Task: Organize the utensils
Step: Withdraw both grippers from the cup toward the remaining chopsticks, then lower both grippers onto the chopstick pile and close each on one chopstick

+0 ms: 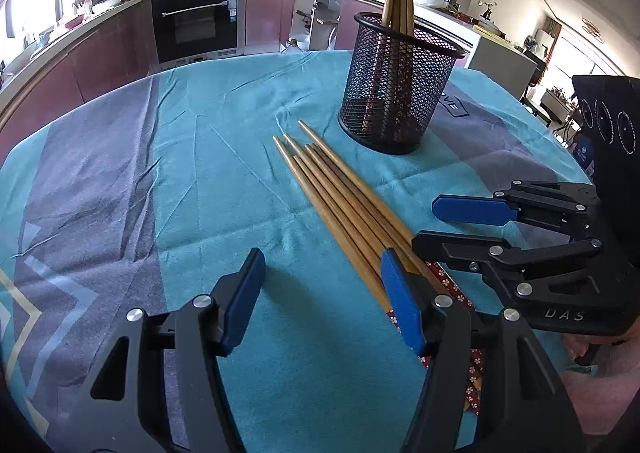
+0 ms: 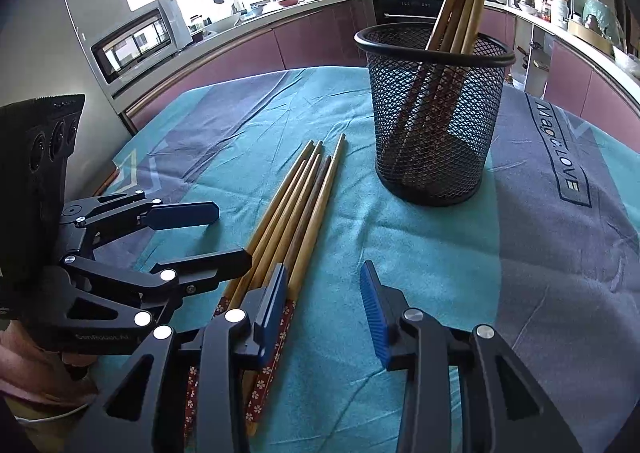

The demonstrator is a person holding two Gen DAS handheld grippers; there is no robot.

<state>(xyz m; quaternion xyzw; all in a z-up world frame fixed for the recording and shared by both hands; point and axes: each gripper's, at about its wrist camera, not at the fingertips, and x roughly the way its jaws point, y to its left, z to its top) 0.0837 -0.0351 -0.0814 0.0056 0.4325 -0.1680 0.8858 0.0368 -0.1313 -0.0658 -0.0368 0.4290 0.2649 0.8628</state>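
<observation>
Chopsticks point(image 1: 340, 197) bundled mid-tabletop point(image 1: 200, 213); more stand in holder point(image 1: 396, 89) toward far edge. Left gripper point(image 1: 323, 301) and right gripper point(image 2: 324, 309): fingers spread, holding nothing.

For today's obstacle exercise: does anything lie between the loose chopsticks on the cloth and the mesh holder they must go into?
Nothing visible does. Only bare tablecloth separates the loose chopsticks from the mesh holder, whose top is open beside the chopsticks already inside.
</observation>
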